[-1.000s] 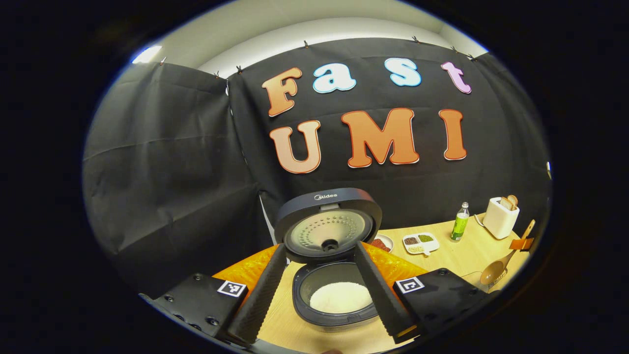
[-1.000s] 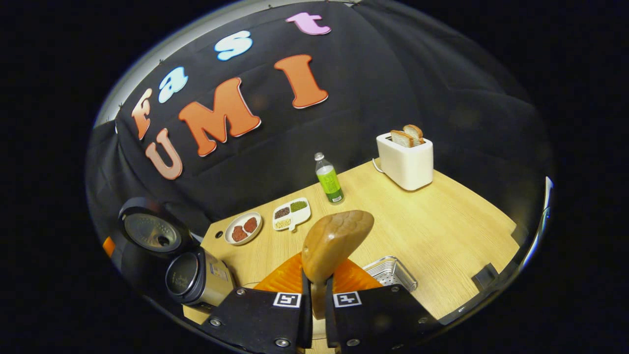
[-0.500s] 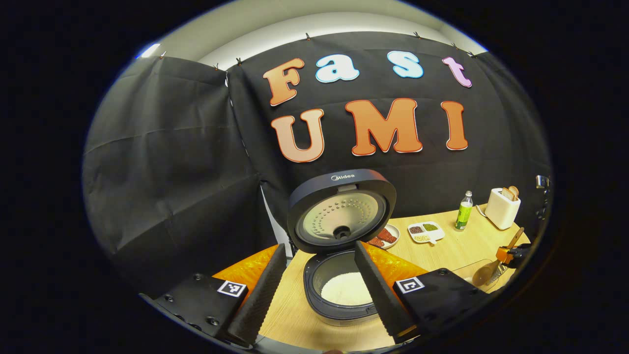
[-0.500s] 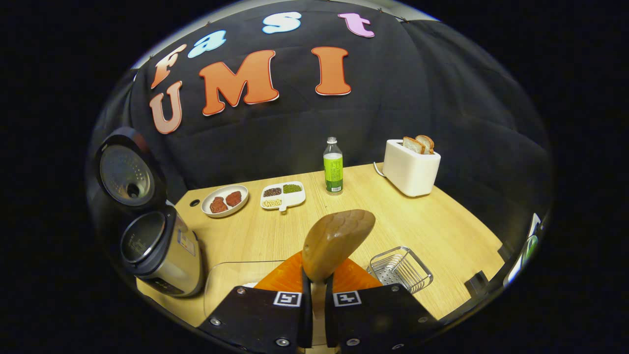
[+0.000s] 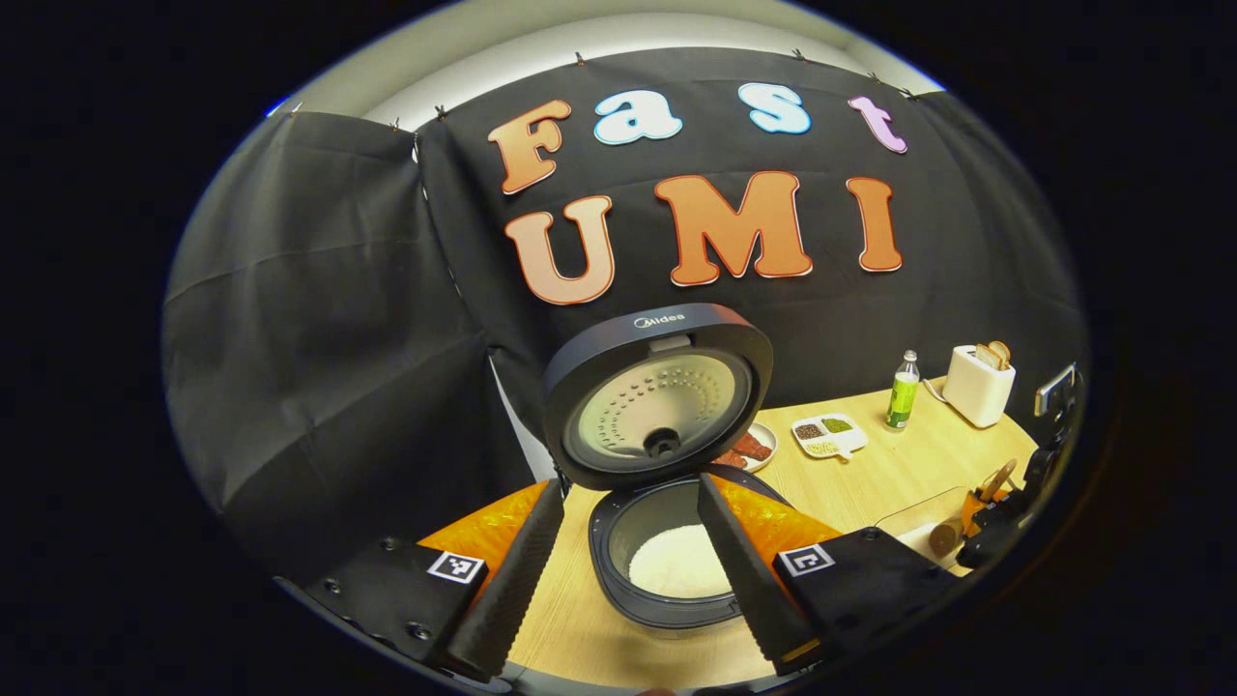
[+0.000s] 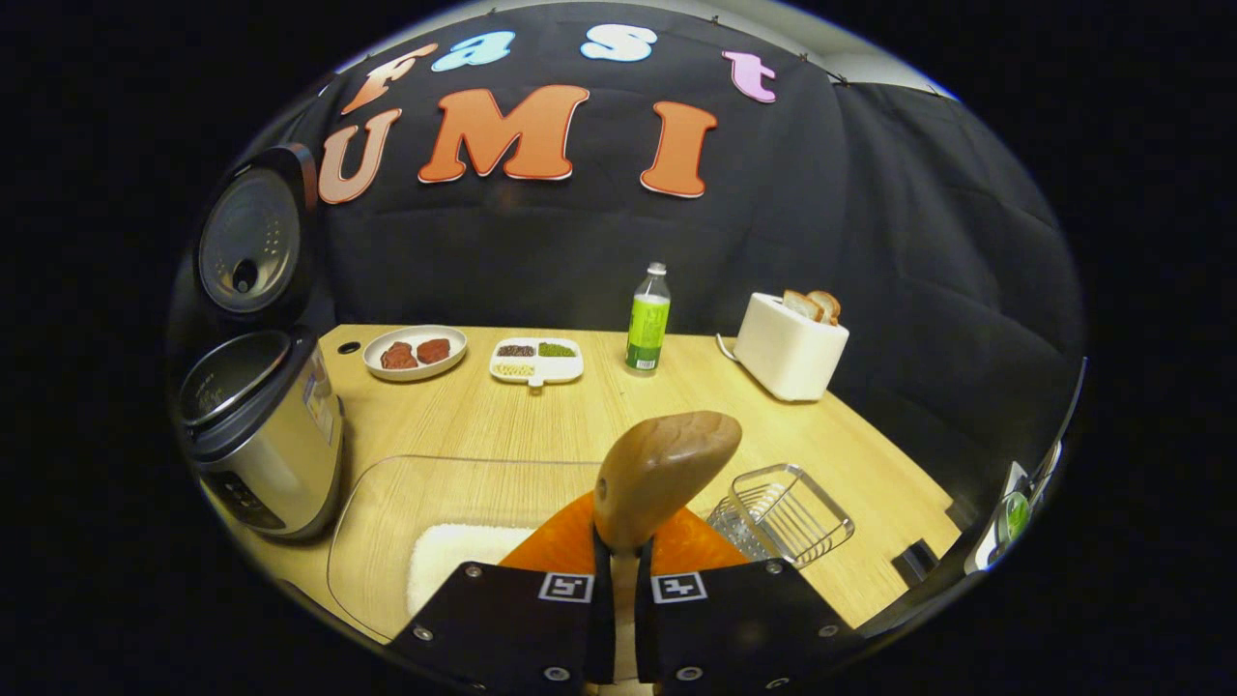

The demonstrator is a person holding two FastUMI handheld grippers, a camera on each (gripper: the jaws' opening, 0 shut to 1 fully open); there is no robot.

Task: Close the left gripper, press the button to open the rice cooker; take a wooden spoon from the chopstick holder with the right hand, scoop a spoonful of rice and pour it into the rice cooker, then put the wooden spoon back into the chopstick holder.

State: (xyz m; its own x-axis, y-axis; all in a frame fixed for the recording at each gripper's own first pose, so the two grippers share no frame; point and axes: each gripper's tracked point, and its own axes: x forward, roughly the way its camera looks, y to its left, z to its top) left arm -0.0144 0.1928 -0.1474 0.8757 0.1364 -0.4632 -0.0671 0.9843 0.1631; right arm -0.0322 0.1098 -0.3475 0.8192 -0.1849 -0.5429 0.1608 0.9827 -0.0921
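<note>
Rice cooker: The rice cooker (image 5: 667,541) stood with its lid (image 5: 659,394) raised on the tabletop (image 6: 541,416), a bed of white rice visible in its inner pot; in the right gripper view it sat at the left edge, lid up.

Left tongs: The left tongs (image 5: 623,570) hung spread wide apart in front of the cooker, gripping nothing.

Right tongs: The right tongs (image 6: 618,590) were clamped on the handle of the wooden spoon (image 6: 662,474), whose bowl pointed away from the camera above the tabletop.

Rice supply: A clear container (image 6: 387,522) holding white rice (image 6: 454,570) lay just below and to the left of the spoon.

Chopstick holder: A wire basket (image 6: 783,512), apparently the chopstick holder, stood just right of the spoon.

Progress: By the look of things, the button press and the spoon pick-up were done. Whether the spoon carried rice could not be told. The return to the holder remained.

Surface: A pale wood-grain tabletop carried a plate of red pieces (image 6: 414,352), a divided dish of grains (image 6: 536,360), a green-labelled bottle (image 6: 647,321) and a white toaster (image 6: 791,346) with two slices of bread.

Room: Black cloth walled the booth on all sides shown.
</note>
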